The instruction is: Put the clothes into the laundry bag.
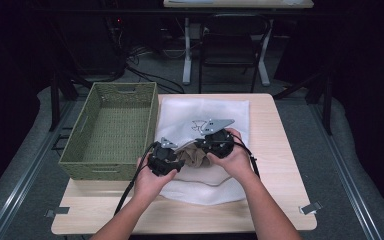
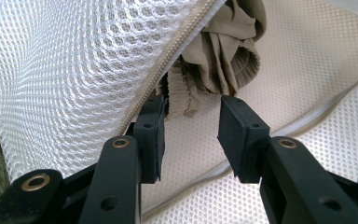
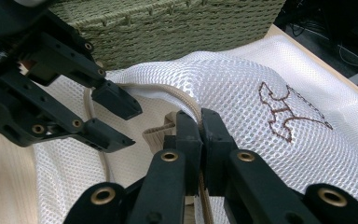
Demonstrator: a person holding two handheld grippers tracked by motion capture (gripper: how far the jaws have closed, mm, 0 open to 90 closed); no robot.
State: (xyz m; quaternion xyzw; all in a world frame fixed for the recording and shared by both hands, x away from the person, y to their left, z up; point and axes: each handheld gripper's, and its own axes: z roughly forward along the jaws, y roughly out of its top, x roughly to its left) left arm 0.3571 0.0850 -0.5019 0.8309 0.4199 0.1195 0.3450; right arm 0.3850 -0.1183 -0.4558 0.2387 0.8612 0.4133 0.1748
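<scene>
White mesh made up the laundry bag (image 1: 207,112), which lay flat on the wooden desk (image 1: 280,190), its left edge just beside the green woven basket (image 1: 110,127) that stood at about 10 o'clock from the hands. A brown outline figure (image 3: 286,114) was stitched on the bag's top layer. At the zippered opening (image 2: 168,65), a bunched beige cloth (image 2: 223,51) sat partly inside the bag, its gathered folds spilling toward the left gripper (image 2: 191,123).

That gripper's fingers (image 2: 151,133) stood apart and released, with nothing pressed between them; the cloth's ruffled edge hung just ahead of the gap, close by the left finger, though contact could not be told. In the right gripper view they showed spread at about 9 o'clock.

The right gripper (image 3: 200,128) had its fingers (image 3: 216,140) clenched on the zippered edge of the mesh, holding the top layer lifted off the lower one so the opening gaped. In the high view both hands met over the bag's near half, the left gripper (image 1: 164,161) at 8 o'clock from the right gripper (image 1: 215,142).
</scene>
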